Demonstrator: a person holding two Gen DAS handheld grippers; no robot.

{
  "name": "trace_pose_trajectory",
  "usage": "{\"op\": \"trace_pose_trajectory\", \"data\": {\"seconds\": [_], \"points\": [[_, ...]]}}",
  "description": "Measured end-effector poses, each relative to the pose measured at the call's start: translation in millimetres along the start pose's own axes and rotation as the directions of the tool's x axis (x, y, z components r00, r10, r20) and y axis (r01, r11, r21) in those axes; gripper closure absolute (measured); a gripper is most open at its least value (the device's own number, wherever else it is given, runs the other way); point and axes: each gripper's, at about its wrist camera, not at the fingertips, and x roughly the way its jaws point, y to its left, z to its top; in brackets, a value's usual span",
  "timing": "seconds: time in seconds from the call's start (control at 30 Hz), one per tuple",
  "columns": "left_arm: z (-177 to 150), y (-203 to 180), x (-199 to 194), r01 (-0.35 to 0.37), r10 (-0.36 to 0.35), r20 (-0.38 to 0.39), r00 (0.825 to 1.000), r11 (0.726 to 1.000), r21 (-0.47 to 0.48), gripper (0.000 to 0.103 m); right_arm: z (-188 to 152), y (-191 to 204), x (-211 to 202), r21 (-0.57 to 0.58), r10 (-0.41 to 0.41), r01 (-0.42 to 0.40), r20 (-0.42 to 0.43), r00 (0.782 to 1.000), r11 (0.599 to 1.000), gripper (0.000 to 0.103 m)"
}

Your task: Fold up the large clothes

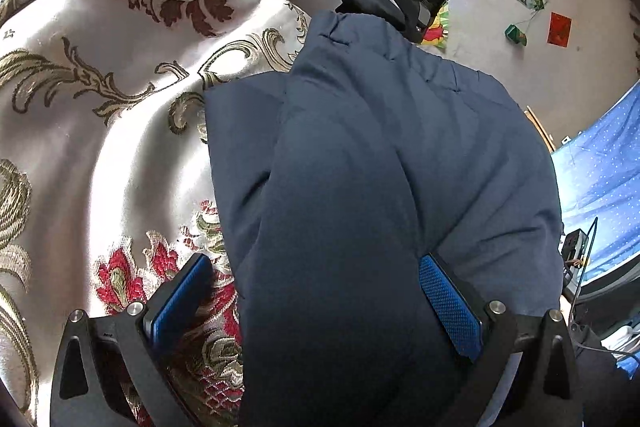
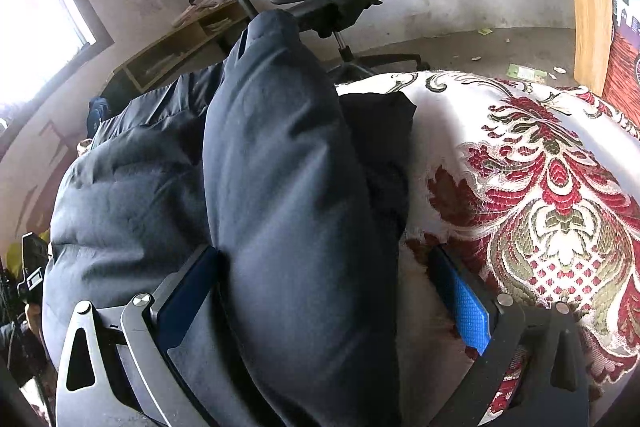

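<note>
Left gripper point(image 1: 320, 311): jaws wide, straddling a puffy fold of navy padded jacket point(image 1: 360, 167) on the patterned bedspread point(image 1: 100, 107); fold's long axis runs straight ahead. Right gripper point(image 2: 324, 303): equally wide, straddling a jacket ridge; both equally near.

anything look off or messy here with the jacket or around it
The navy padded jacket is bunched into a thick roll rather than folded flat on the floral cloth, with each gripper's fingers set either side of a fold. Behind it, scraps of litter lie scattered on the floor. No damage shows.
</note>
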Motion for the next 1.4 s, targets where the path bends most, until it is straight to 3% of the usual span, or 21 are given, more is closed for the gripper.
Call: {"op": "trace_pose_trajectory", "data": {"seconds": [0.23,0.43,0.6,0.7,0.9,1.0,1.07,1.17,1.4], "points": [[-3,1,0,-0.003,0.003,0.000,1.000,1.000,-0.006,0.000,-1,7,-2,-0.001,-0.013,0.013,-0.016,1.000,1.000,0.001],[4,2,0,-0.001,-0.001,-0.043,0.999,0.999,-0.036,0.000,-5,5,-4,-0.006,0.059,-0.059,-0.022,0.998,0.998,0.001],[5,1,1,0.019,-0.022,-0.066,0.998,0.999,-0.047,0.001,1,7,0,0.001,0.120,-0.121,-0.109,0.987,0.993,0.001],[5,-1,1,0.050,-0.055,-0.082,0.995,0.997,-0.065,0.010,3,10,4,0.014,0.152,-0.152,-0.161,0.975,0.988,0.001],[6,-16,-4,0.034,-0.040,-0.087,0.995,0.997,-0.062,0.030,5,17,12,0.062,0.156,-0.146,-0.214,0.964,0.987,0.002],[6,-25,-8,-0.002,-0.001,-0.080,0.997,1.000,-0.031,0.039,2,21,11,0.074,0.145,-0.131,-0.225,0.963,0.989,0.012],[6,-34,-10,-0.039,0.038,-0.082,0.996,0.999,-0.001,0.047,0,23,8,0.085,0.142,-0.126,-0.230,0.963,0.988,0.028],[7,-49,-12,-0.097,0.099,-0.074,0.992,0.995,0.028,0.056,-2,27,4,0.098,0.133,-0.113,-0.230,0.964,0.989,0.042],[6,-88,-22,-0.218,0.222,-0.013,0.975,0.965,0.143,0.071,-4,41,-7,0.086,0.092,-0.075,-0.224,0.970,0.994,0.061]]}}
